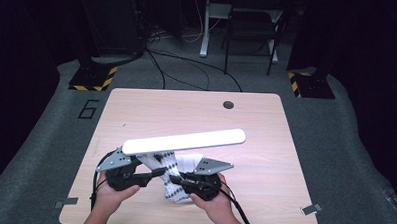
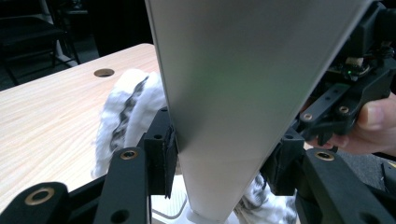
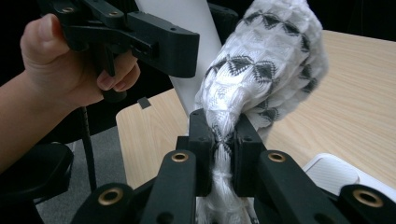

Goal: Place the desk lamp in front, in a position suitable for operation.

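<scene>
At the near edge of the table [image 1: 265,144], my left gripper [image 2: 219,163] clamps the upright arm of a white desk lamp [image 1: 185,140], its jaws pressed against either side of the flat stem just above the lamp's base. My right gripper [image 3: 220,149] has closed tight on a bunched fold of a white cloth with a dark diamond pattern [image 3: 266,70], which bulges up just beside the stem, on the side away from the left gripper. The lamp's long lit head stretches out over both grippers, toward the far side of the table.

The work in hand looks to me like wiping the lamp down. To do it well I would hold the stem steady with the left so the base cannot rock, and draw the cloth along the stem in slow strokes, keeping the pinch firm so the fold does not slip free.
</scene>
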### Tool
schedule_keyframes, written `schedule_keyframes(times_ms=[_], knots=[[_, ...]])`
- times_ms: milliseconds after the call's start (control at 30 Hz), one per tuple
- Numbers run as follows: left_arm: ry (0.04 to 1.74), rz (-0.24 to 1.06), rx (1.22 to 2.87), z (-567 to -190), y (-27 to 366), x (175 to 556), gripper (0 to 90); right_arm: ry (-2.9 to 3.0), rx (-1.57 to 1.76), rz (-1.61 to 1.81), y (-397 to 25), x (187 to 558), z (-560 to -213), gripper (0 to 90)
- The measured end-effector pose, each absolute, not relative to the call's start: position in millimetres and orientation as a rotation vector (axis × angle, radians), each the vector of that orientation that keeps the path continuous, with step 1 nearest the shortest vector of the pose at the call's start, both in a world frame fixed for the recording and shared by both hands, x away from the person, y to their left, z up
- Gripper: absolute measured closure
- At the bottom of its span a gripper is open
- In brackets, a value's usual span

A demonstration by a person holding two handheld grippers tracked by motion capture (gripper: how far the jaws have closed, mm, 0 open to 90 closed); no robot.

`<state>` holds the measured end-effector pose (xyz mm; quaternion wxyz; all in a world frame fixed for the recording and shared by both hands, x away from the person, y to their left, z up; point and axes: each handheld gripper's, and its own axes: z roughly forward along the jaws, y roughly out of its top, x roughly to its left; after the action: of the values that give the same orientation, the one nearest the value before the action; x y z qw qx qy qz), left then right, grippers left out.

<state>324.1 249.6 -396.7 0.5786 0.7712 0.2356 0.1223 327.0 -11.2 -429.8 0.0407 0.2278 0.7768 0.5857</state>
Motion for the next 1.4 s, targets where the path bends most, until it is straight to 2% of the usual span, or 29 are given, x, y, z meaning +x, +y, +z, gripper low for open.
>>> schedule_keyframes(times_ms=[233, 667, 1033, 1233, 1400], knots=[[0.551, 0.284, 1.806, -397, 250, 324, 53.6, 2.415, 0.739, 1.742, -6, 331, -440, 81.3], [0.55, 0.287, 1.804, -397, 250, 324, 53.6, 2.537, 0.865, 1.523, -19, 340, -487, 81.4], [0.531, 0.28, 1.787, -400, 253, 325, 53.1, 2.54, 0.861, 1.419, -25, 339, -497, 81.1], [0.542, 0.246, 1.781, -407, 258, 329, 43.6, 2.516, 0.895, 1.421, -31, 339, -495, 80.7], [0.543, 0.252, 1.79, -419, 255, 329, 42.2, 2.474, 0.909, 1.439, -38, 338, -489, 80.7]])
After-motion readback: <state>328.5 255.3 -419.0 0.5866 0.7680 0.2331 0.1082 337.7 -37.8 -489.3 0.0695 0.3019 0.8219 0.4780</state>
